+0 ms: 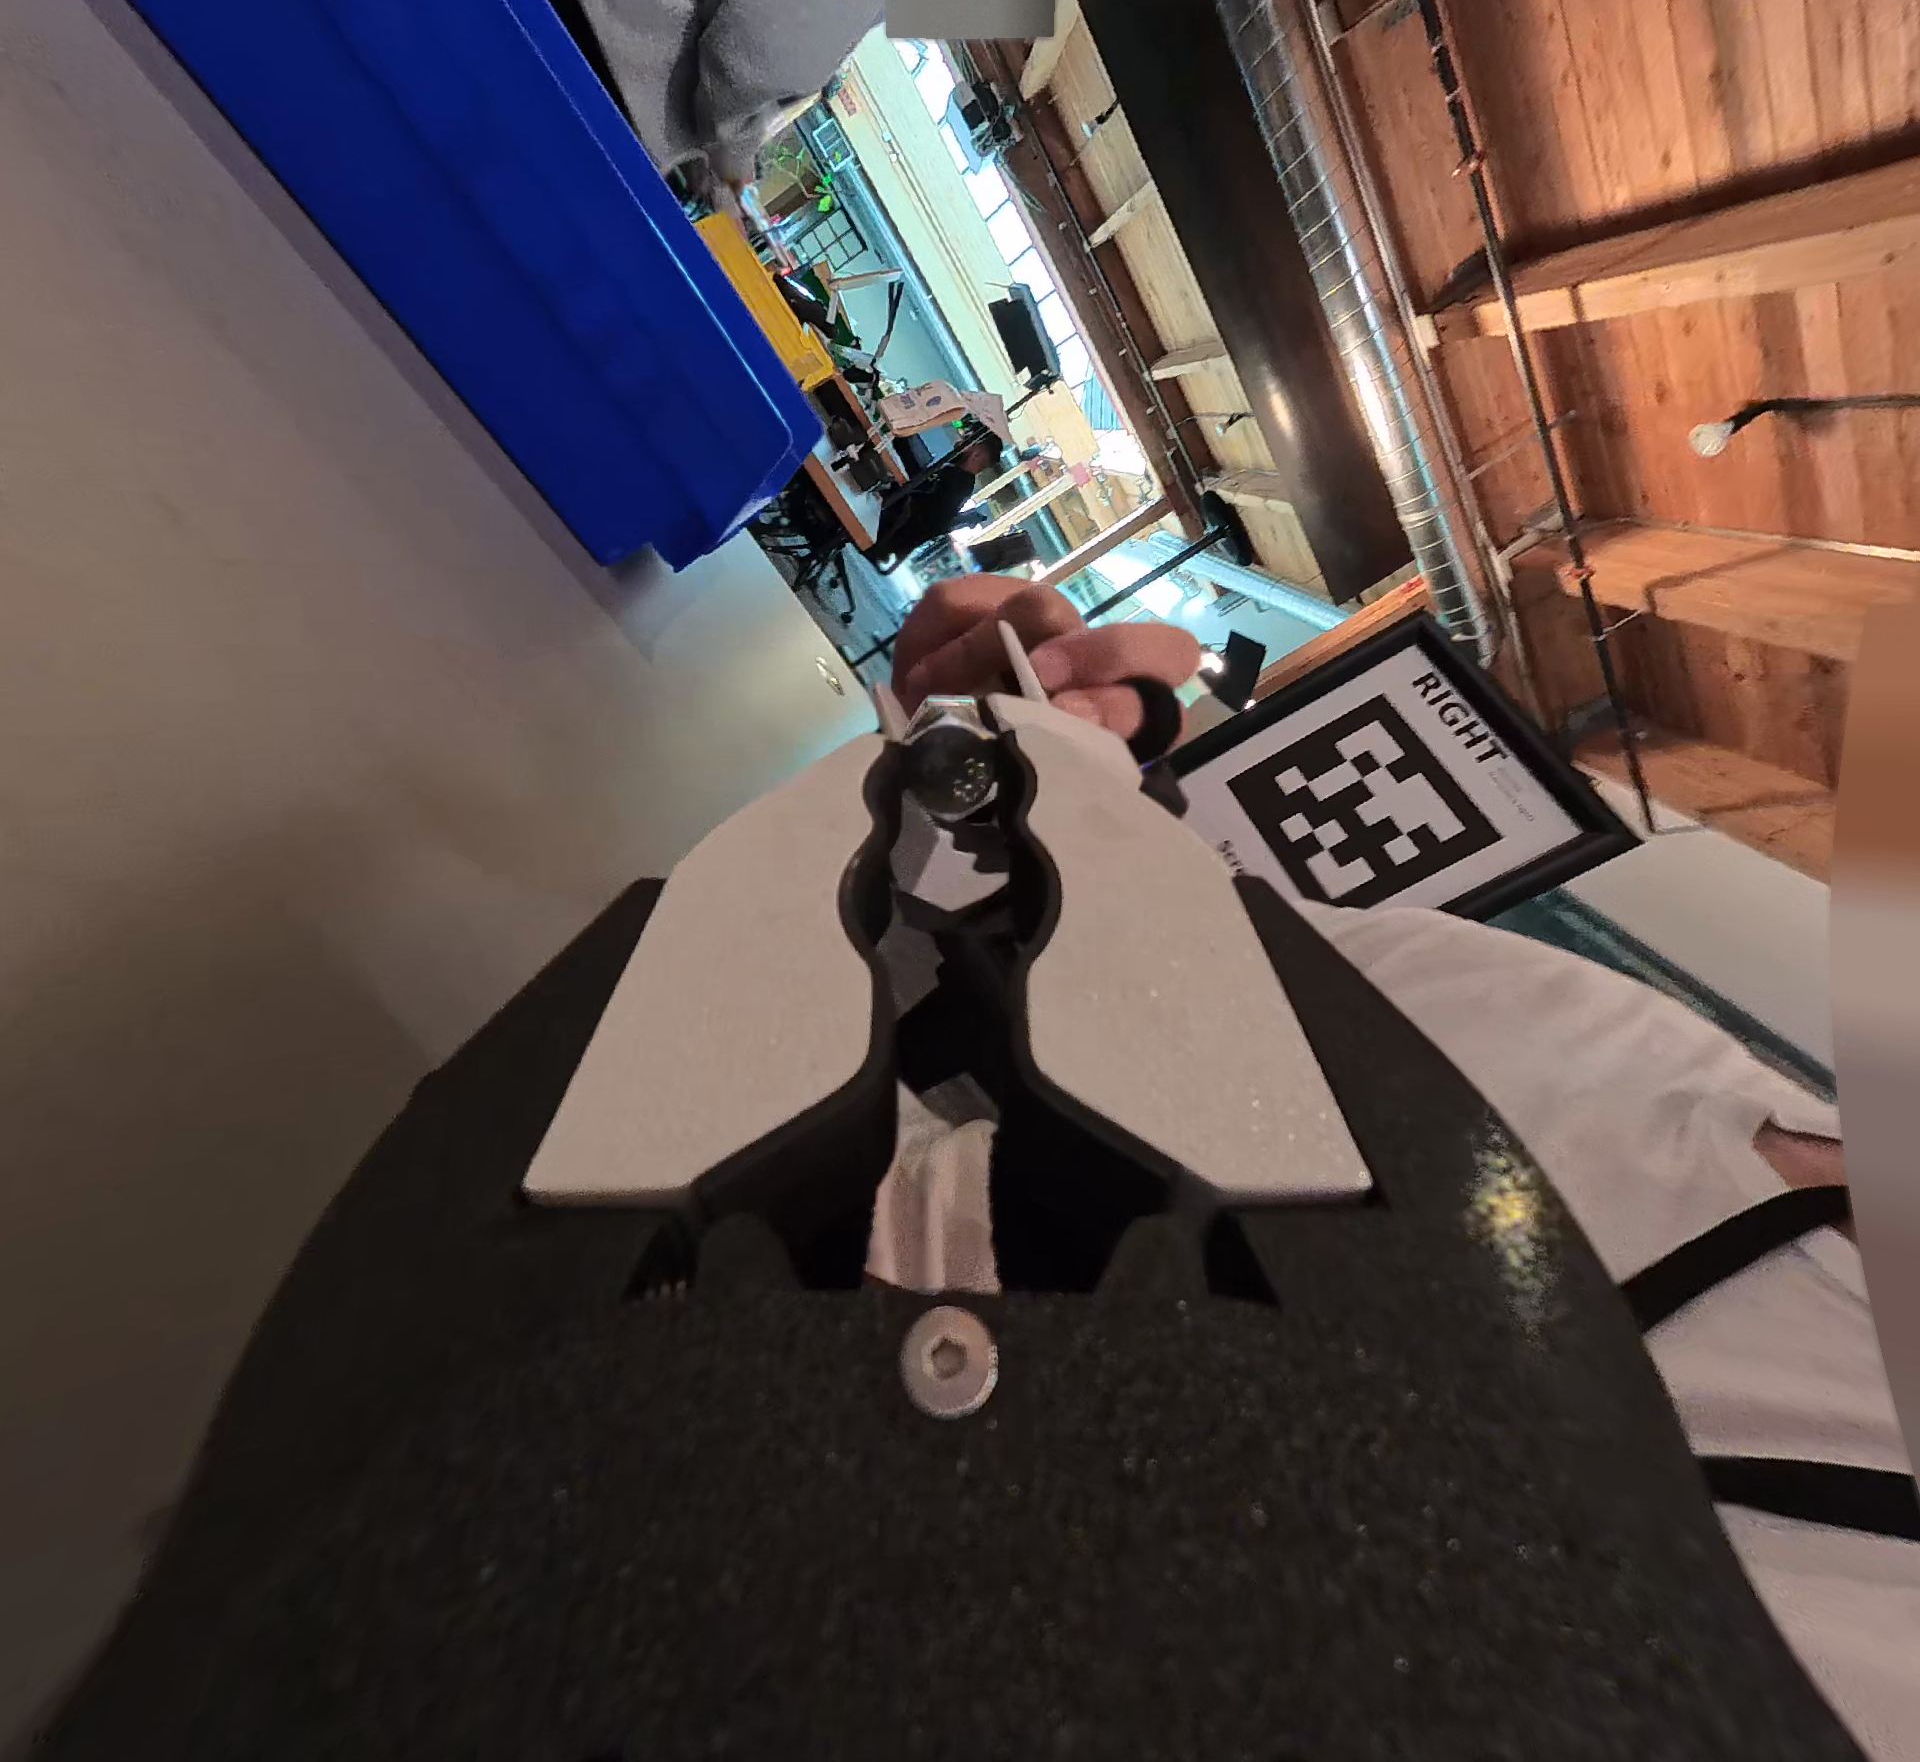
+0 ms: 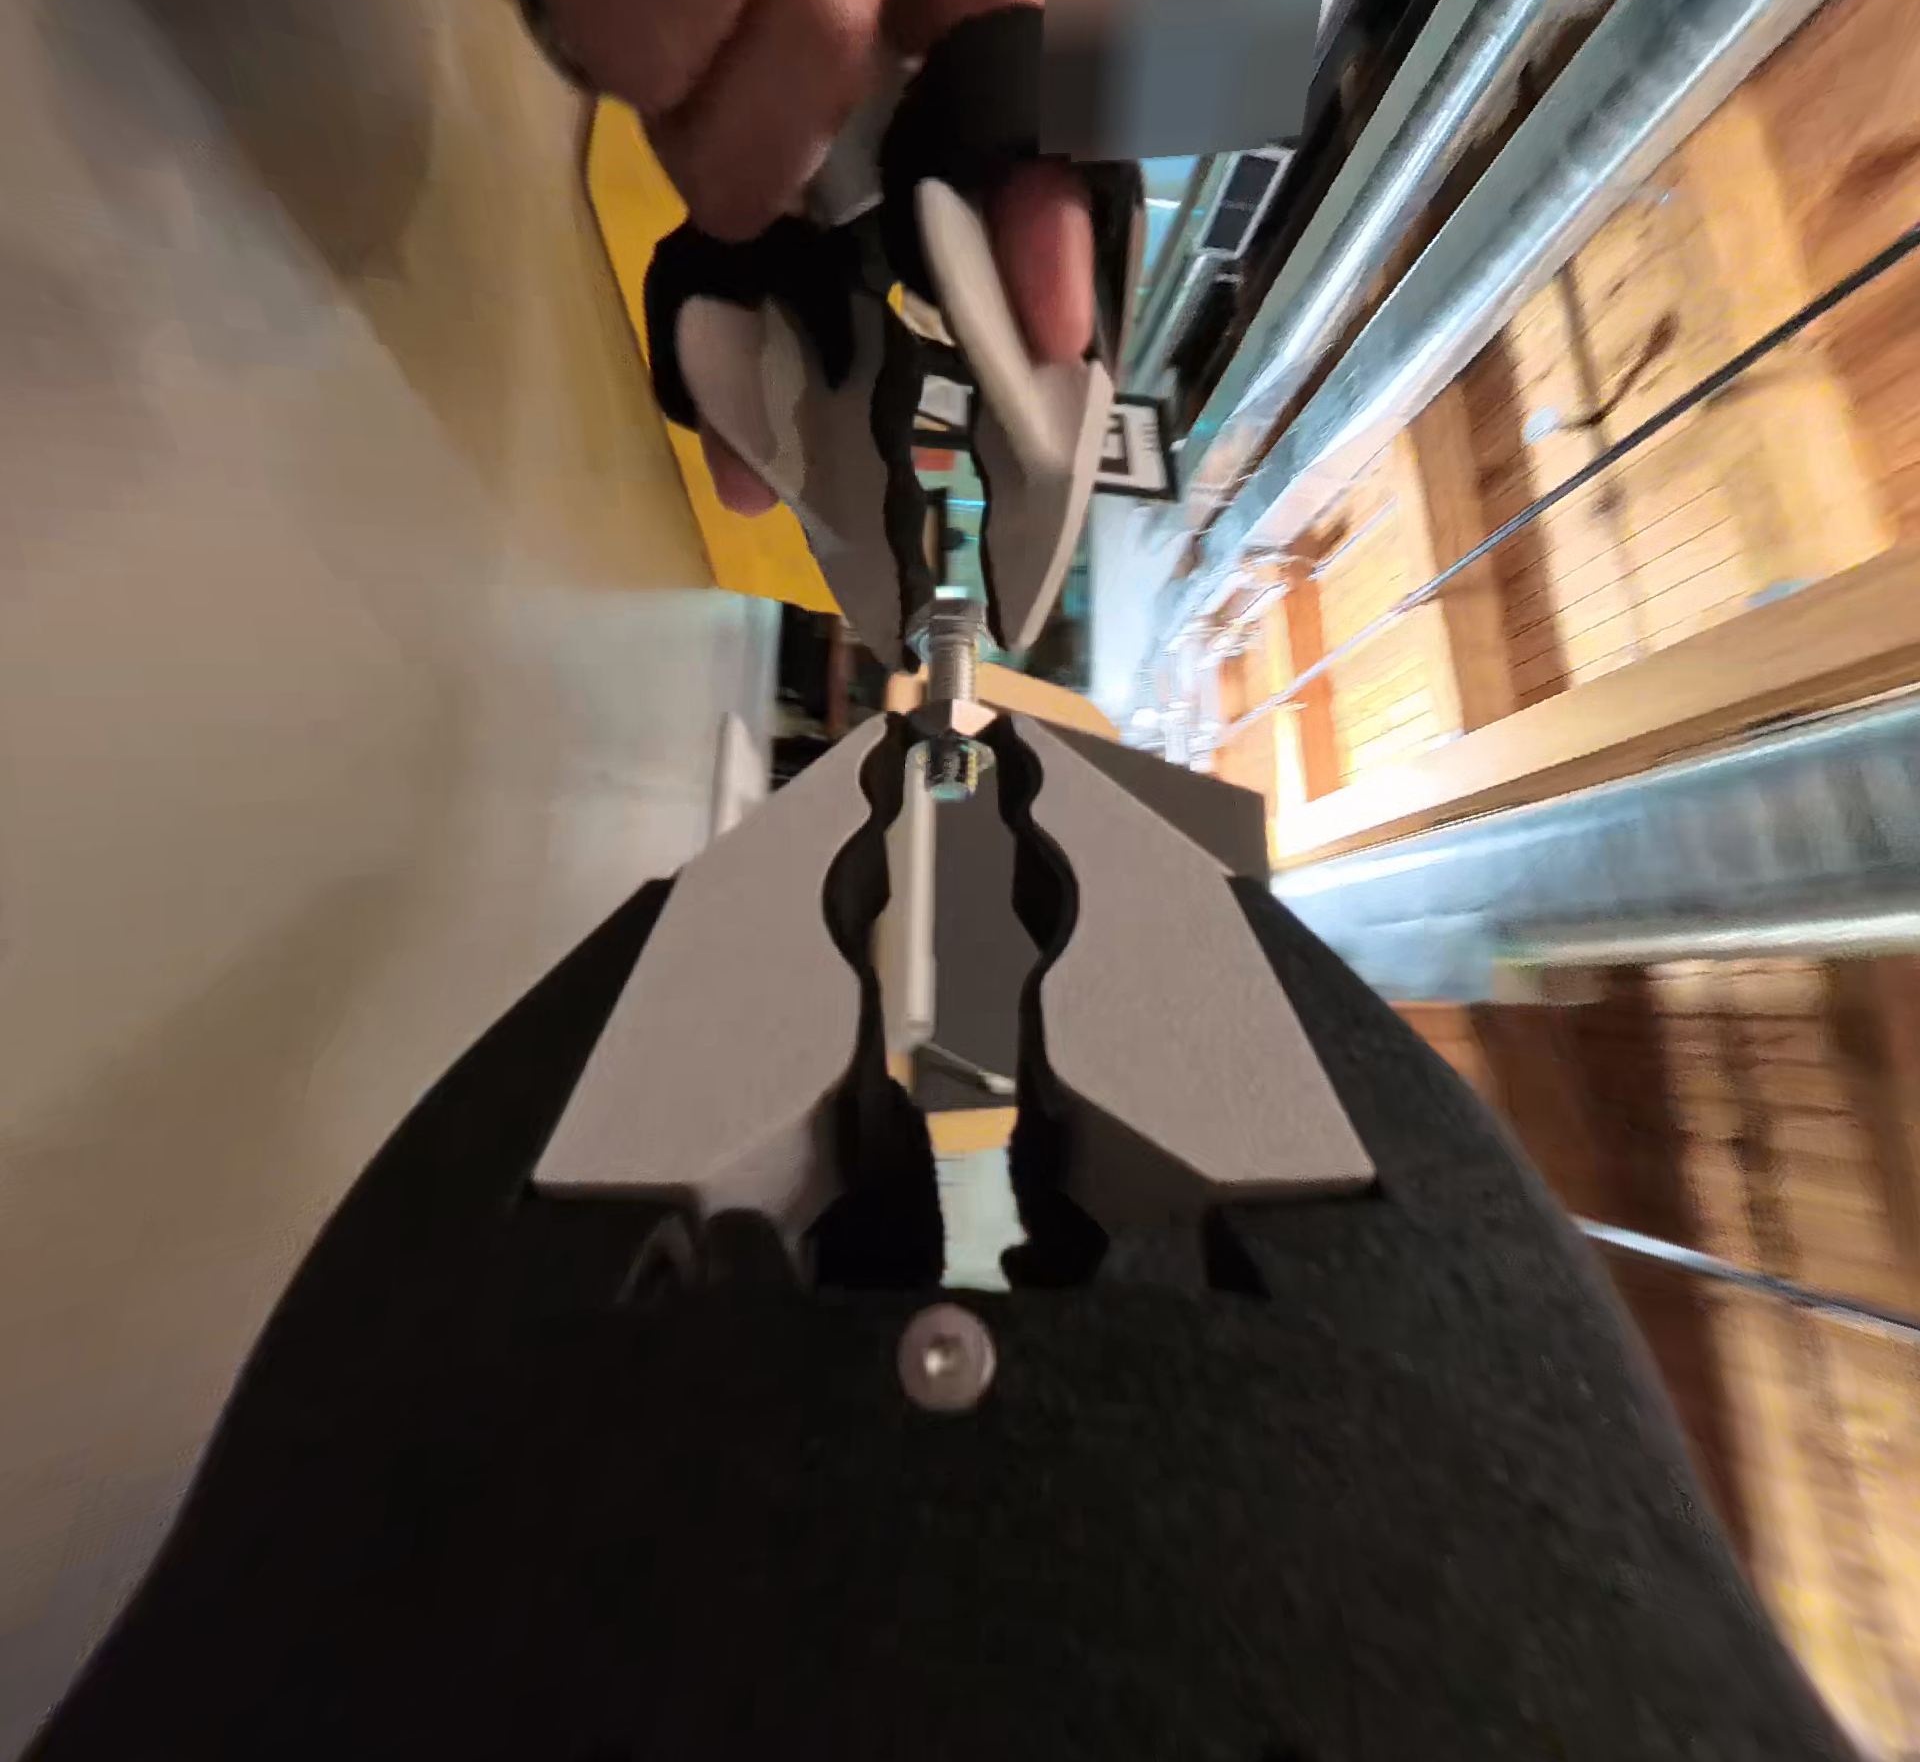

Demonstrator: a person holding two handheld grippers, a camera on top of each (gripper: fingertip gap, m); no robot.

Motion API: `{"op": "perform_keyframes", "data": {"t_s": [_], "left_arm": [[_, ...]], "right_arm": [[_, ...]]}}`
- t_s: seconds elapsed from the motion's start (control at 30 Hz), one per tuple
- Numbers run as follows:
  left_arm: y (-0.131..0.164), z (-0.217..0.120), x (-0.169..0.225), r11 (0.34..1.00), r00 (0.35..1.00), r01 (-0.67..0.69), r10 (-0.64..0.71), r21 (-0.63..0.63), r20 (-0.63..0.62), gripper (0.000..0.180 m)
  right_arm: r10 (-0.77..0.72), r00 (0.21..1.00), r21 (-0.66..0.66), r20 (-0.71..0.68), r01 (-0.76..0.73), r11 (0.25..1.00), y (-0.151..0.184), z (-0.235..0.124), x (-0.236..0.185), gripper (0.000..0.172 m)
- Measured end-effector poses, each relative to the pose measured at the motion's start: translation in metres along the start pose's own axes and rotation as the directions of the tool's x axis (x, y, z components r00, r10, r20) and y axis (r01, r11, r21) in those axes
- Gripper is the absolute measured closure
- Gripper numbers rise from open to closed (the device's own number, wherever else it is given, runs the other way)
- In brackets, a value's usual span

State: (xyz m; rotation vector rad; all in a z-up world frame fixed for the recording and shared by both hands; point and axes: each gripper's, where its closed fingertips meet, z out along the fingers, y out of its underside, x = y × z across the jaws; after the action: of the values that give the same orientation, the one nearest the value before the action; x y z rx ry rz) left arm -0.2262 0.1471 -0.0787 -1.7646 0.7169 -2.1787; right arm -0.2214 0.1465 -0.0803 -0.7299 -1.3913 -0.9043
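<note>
A: What does the left gripper (image 1: 945, 756) have?

B: Its jaws stand only narrowly apart, closed on the hex head of a bolt (image 1: 951, 772). The dark pads press the head from 9 and 3 o'clock, right at the tips. The head faces its camera end-on.

A: And the right gripper (image 2: 948, 727)?

B: Its jaws are just as narrow, pinched on a nut (image 2: 957, 719) that sits on the bolt's thread. In its own view the thread runs away toward 12 o'clock, where the left gripper's tips come down to meet it. So the bolt hangs in the air between the two tools, with nothing under it.

A: How should they handle that hold?

B: As a judgement, both tools should stay on one line with the thread. Any tilt would bind the nut or lever the head out of the pads. Both grips sit at the very tips, so steady squeeze matters more than force.

A: What lies around them?

B: In the left view a hand (image 1: 1039, 652) shows just past the tips at 12 o'clock. A framed marker card (image 1: 1392, 777) sits at 3 o'clock and a blue bin (image 1: 416, 154) at 10 o'clock. In the right view a yellow bin (image 2: 665, 382) lies at 11 o'clock. That picture is blurred toward its edges.
</note>
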Motion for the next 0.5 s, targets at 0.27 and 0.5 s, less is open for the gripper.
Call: {"op": "perform_keyframes", "data": {"t_s": [0.27, 0.5], "left_arm": [[-0.003, 0.001, 0.013, 0.979, 0.979, -0.202, 0.202, -0.020, 0.021, 0.164], [-0.006, 0.000, 0.018, 0.960, 0.960, -0.279, 0.279, -0.001, 0.031, 0.164]], "right_arm": [[0.864, 0.245, -0.123, 0.440, -0.937, 0.328, -0.006, -0.003, 0.009, 0.155], [0.500, -0.689, -0.485, 0.524, -0.725, -0.490, -0.006, 0.000, 0.017, 0.155]]}}
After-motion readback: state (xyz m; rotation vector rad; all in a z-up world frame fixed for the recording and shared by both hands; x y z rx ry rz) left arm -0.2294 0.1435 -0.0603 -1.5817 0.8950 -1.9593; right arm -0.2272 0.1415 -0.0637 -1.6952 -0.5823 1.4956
